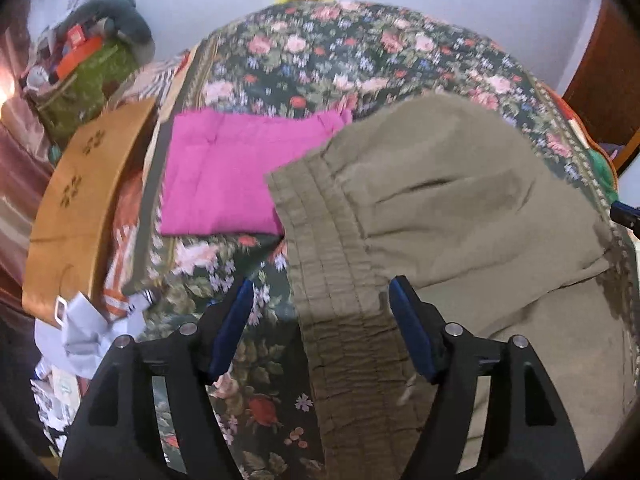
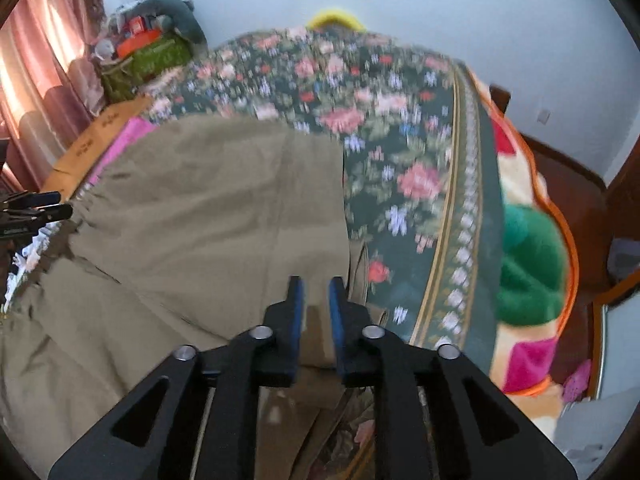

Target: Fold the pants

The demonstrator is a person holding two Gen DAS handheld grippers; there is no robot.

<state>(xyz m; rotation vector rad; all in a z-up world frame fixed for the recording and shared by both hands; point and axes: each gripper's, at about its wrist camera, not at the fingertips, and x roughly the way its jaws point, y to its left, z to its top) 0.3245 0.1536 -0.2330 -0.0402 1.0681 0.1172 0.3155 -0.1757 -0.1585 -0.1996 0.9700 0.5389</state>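
At the far left, a heap of clutter (image 1: 86,60) sits against the wall, with a pink curtain (image 2: 36,80) beside it. Nearer, a tan board (image 1: 86,196) lies along the left edge of the bed, and crumpled paper (image 1: 96,332) lies just below its near end. The bed is covered by a floral spread (image 1: 320,56). On it, toward the left, a magenta cloth (image 1: 224,172) lies flat and folded, its right edge tucked under the pants (image 1: 460,208).

The pants are khaki and spread over the middle of the bed, folded over on themselves. Their gathered waistband (image 1: 340,292) runs from the magenta cloth toward the near edge. The left gripper (image 1: 322,300) hangs above that waistband with its jaws wide apart, one blue finger (image 1: 232,328) over the floral spread and the other over the khaki; it holds nothing.

Further right, the folded layer of the pants (image 2: 208,208) ends in a straight edge with floral spread beyond it. The right gripper (image 2: 316,300) is at the near right corner of the pants, its jaws narrow with a fold of khaki cloth running between the blue pads (image 2: 297,320); the view is blurred, so it seems to be pinching the cloth, but whether the pads actually press it cannot be told for sure.

At the far right, a bright blanket (image 2: 528,272) with green, pink and orange hangs off the bed's edge, and a dark wooden frame (image 2: 576,184) stands beyond.
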